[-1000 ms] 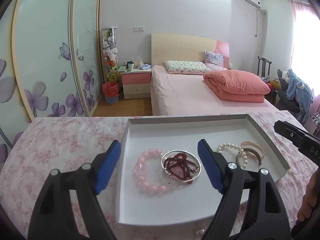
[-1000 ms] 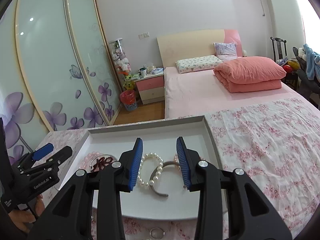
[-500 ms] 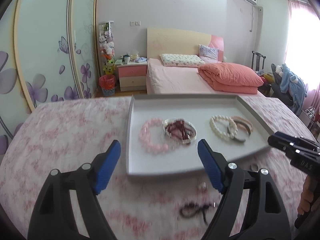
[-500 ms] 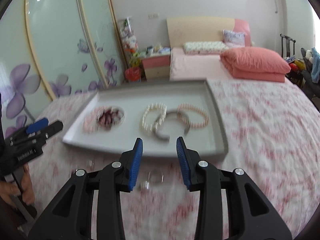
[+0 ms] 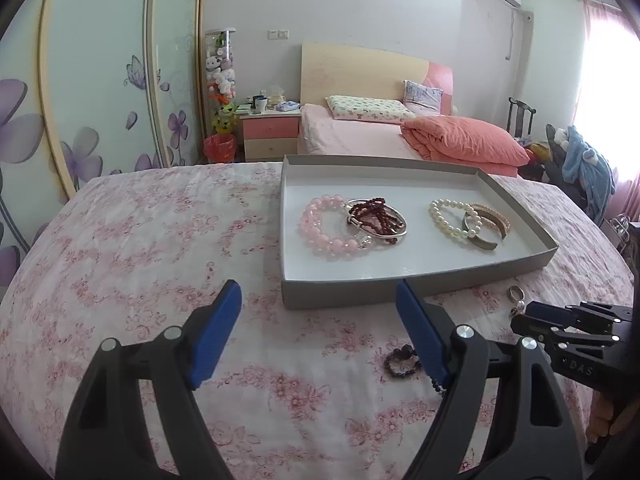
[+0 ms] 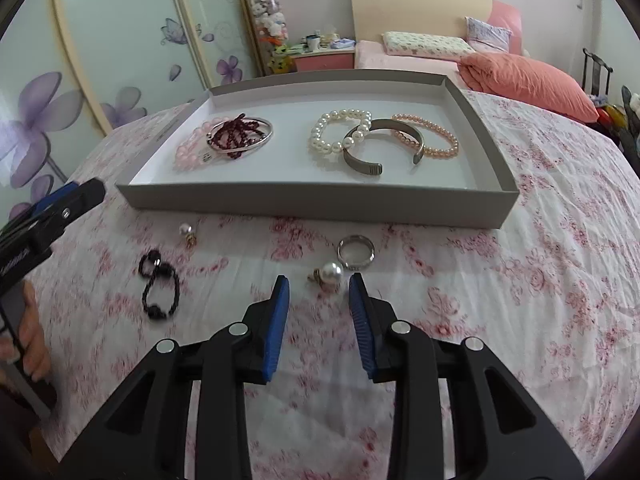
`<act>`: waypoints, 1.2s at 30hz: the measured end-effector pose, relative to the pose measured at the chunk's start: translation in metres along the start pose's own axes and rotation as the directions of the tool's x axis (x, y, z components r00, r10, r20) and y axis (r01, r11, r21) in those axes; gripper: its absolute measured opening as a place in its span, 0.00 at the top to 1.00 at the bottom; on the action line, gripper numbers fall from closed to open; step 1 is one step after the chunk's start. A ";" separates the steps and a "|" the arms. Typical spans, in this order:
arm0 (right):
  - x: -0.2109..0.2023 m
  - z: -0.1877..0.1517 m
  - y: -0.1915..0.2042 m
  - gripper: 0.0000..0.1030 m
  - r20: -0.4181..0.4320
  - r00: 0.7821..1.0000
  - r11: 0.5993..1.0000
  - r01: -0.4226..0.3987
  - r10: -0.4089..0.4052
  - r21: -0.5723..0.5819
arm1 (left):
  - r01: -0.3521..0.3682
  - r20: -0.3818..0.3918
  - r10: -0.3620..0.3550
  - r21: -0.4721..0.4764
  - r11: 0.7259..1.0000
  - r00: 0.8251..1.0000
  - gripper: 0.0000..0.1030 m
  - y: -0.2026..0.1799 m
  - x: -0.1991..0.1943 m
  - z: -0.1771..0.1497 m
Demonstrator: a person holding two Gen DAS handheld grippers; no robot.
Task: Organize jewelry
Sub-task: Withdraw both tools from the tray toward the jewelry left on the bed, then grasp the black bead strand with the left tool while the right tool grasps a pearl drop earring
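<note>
A grey tray with a white floor lies on the flowered cloth. It holds a pink bead bracelet, a silver bangle with dark red beads, a white pearl bracelet, a grey cuff and a pink pearl bracelet. Loose on the cloth before the tray lie a pearl earring, a silver ring, a smaller pearl earring and a dark bead string. My right gripper is closing, empty, with the pearl earring just ahead of its tips. My left gripper stands wide open and empty over the cloth.
The cloth covers a table whose edge curves away at left and right. A hand holds the left gripper's handle at the left edge. Behind are a bed, a nightstand and sliding wardrobe doors.
Both grippers have drawn back from over the tray and sunk toward the cloth in front of it. The loose pieces have come into view. The right jaws stand a little narrower.
</note>
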State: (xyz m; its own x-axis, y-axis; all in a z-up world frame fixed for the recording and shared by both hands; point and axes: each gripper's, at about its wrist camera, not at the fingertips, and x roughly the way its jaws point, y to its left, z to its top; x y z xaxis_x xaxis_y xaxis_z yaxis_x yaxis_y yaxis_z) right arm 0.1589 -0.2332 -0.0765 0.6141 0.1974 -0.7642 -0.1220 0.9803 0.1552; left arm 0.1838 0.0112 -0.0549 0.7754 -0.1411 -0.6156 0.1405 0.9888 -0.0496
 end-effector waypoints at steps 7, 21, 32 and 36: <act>0.003 0.000 0.007 0.81 0.005 0.998 0.998 0.067 -0.067 -0.019 | 0.002 -0.007 -0.002 0.000 1.000 1.000 0.24 0.000 0.000 0.000; -0.015 -0.014 -0.021 0.81 0.011 0.994 0.993 0.106 -0.107 0.043 | 0.134 -0.123 -0.117 0.150 0.980 0.986 0.17 -0.055 0.007 -0.022; -0.015 -0.013 -0.021 0.81 0.011 0.995 0.994 0.102 -0.103 0.047 | 0.070 -0.243 -0.016 0.218 0.973 0.970 0.35 -0.076 0.036 -0.034; -0.014 -0.013 -0.019 0.81 0.011 0.994 0.993 0.109 -0.109 0.040 | 0.070 -0.241 -0.028 0.168 0.983 0.970 0.59 -0.065 0.037 -0.032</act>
State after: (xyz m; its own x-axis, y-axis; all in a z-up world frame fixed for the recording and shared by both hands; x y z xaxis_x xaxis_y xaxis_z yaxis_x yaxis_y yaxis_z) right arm 0.1427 -0.2546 -0.0771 0.6321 0.0891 -0.7698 -0.0231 0.9951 0.0962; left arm 0.1831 -0.0571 -0.0995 0.5999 -0.1532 -0.7852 0.2960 0.9544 0.0400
